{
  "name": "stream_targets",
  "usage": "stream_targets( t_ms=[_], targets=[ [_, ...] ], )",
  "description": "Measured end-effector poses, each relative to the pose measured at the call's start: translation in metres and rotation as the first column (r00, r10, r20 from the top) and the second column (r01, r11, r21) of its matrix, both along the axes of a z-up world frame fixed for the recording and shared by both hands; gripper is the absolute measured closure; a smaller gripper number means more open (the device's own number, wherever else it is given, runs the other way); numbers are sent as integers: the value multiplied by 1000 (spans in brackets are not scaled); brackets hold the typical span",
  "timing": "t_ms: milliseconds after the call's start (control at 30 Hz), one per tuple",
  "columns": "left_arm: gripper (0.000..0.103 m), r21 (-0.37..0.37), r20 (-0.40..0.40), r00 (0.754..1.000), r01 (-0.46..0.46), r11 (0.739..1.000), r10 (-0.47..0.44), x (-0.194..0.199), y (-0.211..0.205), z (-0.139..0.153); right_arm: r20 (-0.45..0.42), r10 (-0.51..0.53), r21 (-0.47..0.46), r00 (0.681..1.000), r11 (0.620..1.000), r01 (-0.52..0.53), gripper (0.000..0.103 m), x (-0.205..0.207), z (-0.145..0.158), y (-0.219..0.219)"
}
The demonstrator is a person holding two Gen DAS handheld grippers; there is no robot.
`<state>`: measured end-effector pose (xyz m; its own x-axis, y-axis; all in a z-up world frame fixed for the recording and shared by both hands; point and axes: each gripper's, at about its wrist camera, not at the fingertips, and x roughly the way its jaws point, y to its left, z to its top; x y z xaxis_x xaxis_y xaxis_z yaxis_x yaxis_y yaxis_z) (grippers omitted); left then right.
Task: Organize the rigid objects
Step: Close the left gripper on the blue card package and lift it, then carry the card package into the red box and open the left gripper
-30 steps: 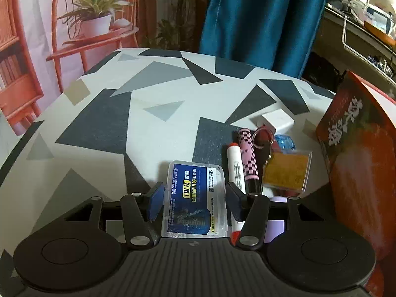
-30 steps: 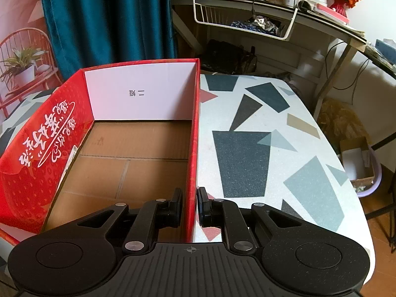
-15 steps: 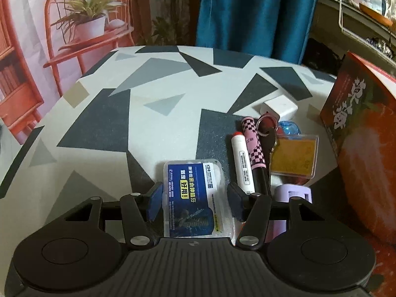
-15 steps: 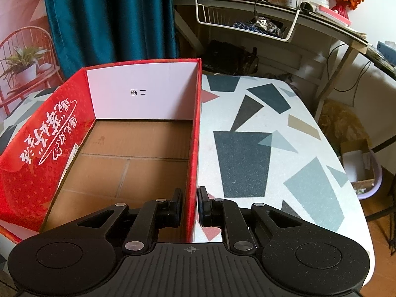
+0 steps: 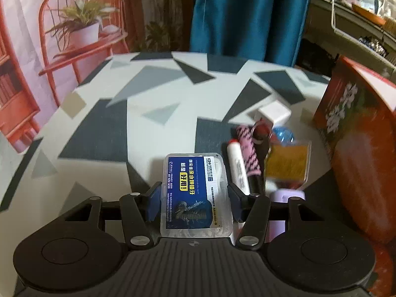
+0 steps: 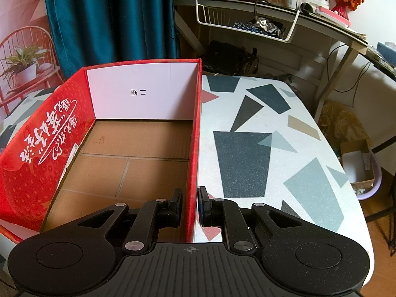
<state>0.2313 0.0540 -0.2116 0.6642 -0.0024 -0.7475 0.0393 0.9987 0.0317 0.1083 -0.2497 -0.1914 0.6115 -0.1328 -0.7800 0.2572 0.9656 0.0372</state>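
The left gripper clamps a clear case with a blue label above the table. At 2 o'clock from it lie 2 pens and a yellow card. The right gripper pinches the wall of the red box.

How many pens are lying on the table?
2. The white marker lies just right of the clear plastic case, and the pink checkered pen lies against the marker's right side. Others may hide under the pile beside the red box.
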Motion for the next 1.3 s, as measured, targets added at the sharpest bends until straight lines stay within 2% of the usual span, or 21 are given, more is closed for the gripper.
stream_targets(
  t_ms=[200,333,467,667,800,1067,1300],
  targets=[
    [45,5,58,995,77,997,-77,6,-15,30,0,0,0,1000,1000,0,90,0,0,0],
    [45,-1,114,978,175,985,-174,10,-41,58,0,3,-6,1000,1000,-3,91,0,0,0],
    [45,-15,173,946,280,960,-273,16,-75,82,-5,15,-19,1000,1000,-15,91,2,1,2],
    [45,-6,243,876,431,902,-417,21,-129,106,-8,52,-52,999,997,-52,92,2,0,5],
    [45,31,238,838,499,866,-491,29,-164,102,-6,64,-56,998,996,-64,92,1,0,5],
    [44,86,172,809,557,826,-563,55,-206,67,-7,79,-57,997,995,-80,91,2,0,4],
    [45,113,150,810,555,824,-567,68,-206,56,-7,86,-57,996,995,-86,91,2,-1,5]
  ],
)
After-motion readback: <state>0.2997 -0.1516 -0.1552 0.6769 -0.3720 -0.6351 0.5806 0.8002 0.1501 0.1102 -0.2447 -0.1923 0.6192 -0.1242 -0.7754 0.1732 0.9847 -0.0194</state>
